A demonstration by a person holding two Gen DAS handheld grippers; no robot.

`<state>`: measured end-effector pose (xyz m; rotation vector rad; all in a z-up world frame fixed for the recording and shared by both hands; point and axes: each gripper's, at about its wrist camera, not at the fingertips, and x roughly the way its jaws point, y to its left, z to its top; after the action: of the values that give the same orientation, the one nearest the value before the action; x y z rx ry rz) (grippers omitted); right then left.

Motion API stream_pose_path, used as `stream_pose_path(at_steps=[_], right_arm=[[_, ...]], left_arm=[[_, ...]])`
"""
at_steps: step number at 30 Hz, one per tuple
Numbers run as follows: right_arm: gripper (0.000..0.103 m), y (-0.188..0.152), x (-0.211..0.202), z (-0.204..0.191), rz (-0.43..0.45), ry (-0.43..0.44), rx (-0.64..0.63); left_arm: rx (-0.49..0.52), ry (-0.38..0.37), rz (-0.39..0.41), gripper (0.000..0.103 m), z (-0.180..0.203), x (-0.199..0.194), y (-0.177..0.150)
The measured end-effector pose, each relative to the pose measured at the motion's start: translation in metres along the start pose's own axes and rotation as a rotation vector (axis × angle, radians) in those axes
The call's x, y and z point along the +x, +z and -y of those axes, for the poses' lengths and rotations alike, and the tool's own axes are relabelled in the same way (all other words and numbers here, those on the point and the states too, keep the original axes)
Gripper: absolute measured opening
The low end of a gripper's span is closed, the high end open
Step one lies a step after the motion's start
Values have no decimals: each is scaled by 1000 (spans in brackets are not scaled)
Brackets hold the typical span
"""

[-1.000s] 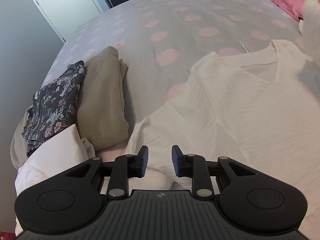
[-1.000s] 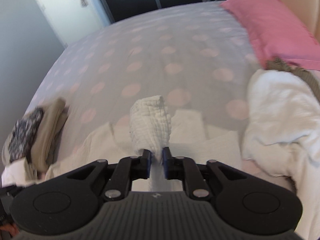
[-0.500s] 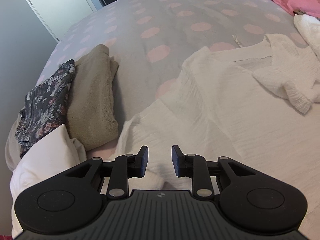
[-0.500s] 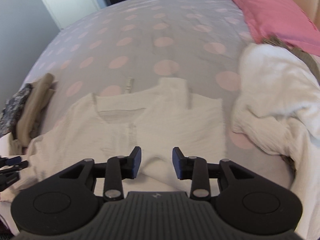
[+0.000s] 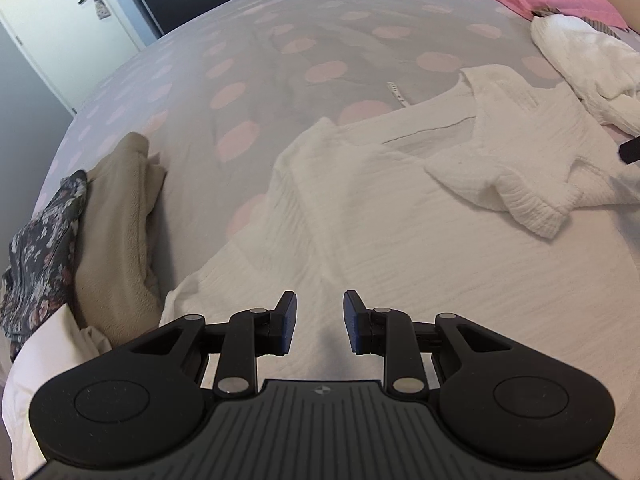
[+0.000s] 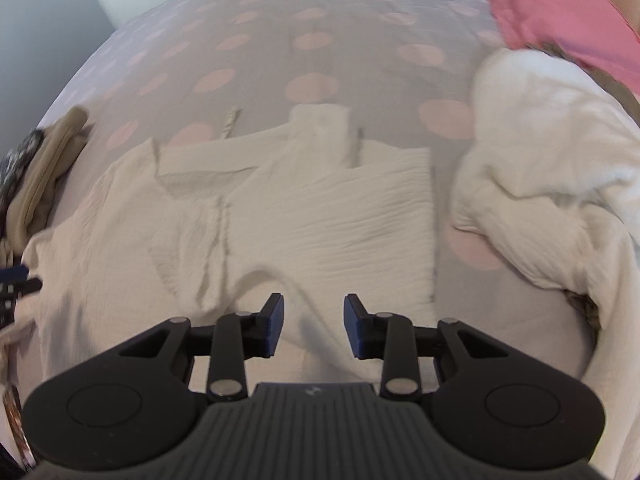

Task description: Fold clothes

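Note:
A white crinkled V-neck top (image 5: 400,224) lies spread on the dotted bedspread, collar away from me. Its right sleeve (image 5: 516,196) lies folded across the chest; in the right wrist view the top (image 6: 320,216) shows that sleeve fold as a flat panel. My left gripper (image 5: 319,316) hovers open over the top's lower left part, nothing between its fingers. My right gripper (image 6: 314,322) hangs open just above the folded part near the hem, holding nothing. The right gripper's tip shows at the right edge of the left wrist view.
A folded tan garment (image 5: 120,236) and a floral one (image 5: 40,240) are stacked at the bed's left edge, white cloth (image 5: 44,360) below them. A crumpled white pile (image 6: 552,184) lies right of the top. A pink pillow (image 6: 560,20) sits at the far right; a door (image 5: 64,12) stands beyond.
My right gripper let go of the white sleeve, which now lies folded across the top, and sank toward the garment. My left gripper slid rightward over the top.

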<state>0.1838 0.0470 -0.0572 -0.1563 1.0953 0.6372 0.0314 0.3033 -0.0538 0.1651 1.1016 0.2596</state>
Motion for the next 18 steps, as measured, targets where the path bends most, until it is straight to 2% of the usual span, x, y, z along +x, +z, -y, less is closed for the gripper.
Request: stream_pose_path(at_steps=[3, 5, 7, 12, 16, 17, 18], right_arm=[[37, -2, 9, -13, -4, 53, -30], [37, 0, 14, -21, -12, 99, -16], [37, 1, 18, -34, -2, 115, -53], [38, 4, 36, -69, 14, 79, -197], [37, 3, 61, -83, -28, 23, -246], [33, 2, 67, -86, -37, 0, -260], [20, 1, 71, -88, -46, -14, -271]], left_arm=[[10, -12, -22, 24, 1, 1, 0], [23, -4, -36, 24, 1, 4, -3], [34, 8, -54, 24, 0, 8, -6], [10, 46, -122, 24, -10, 20, -8], [-9, 44, -135, 24, -17, 22, -8], [-10, 44, -135, 24, -17, 22, -8], [-10, 43, -135, 24, -17, 22, -8]])
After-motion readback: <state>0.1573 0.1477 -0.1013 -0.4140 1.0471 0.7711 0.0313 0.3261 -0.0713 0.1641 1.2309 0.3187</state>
